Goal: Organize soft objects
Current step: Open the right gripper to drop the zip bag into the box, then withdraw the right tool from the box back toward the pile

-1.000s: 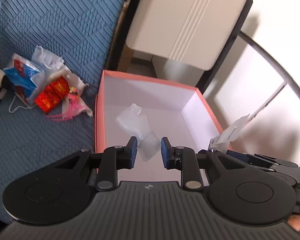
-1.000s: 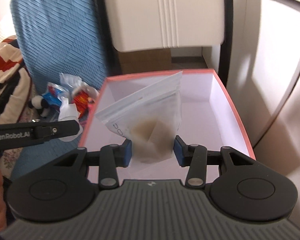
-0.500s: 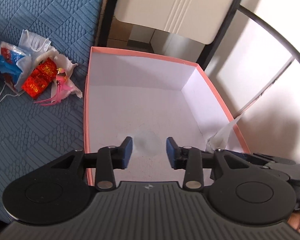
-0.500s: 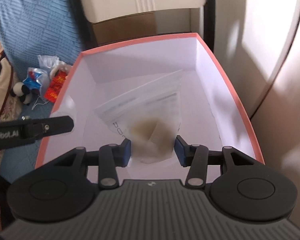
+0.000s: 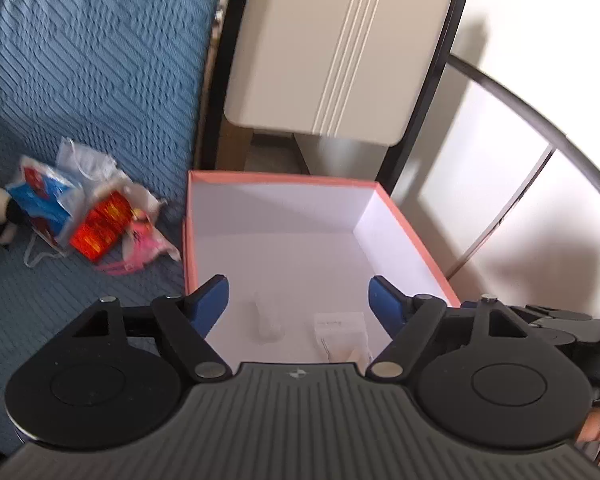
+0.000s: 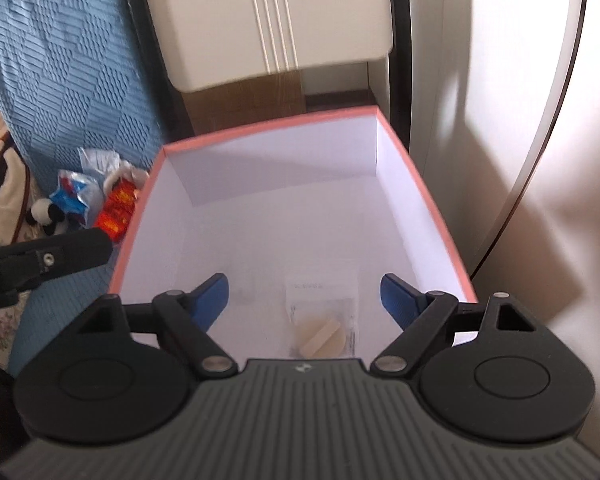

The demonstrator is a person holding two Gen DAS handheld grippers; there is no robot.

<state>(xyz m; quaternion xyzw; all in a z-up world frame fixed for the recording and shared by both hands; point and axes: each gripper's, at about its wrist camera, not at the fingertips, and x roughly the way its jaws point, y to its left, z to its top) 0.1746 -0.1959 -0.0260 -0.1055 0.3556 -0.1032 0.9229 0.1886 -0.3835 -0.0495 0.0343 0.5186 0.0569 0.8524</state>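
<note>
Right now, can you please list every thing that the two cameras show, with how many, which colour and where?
box: one, salmon rim, white inside, on the blue cover
zip bag: one, clear with beige pads inside, on the box floor, right side
small clear packet: one, transparent, on the box floor, left of the zip bag
pile of soft items: one heap, blue, red, pink and white, on the cover left of the box
plush toy: one, black and white, at the far left edge of the pile
blue cover: one, quilted, under and behind the pile
cream panel: one, behind the box
left gripper: black, blue pads, open, just opened, nothing between them
right gripper: same colours, open, just opened, above the zip bag
</note>
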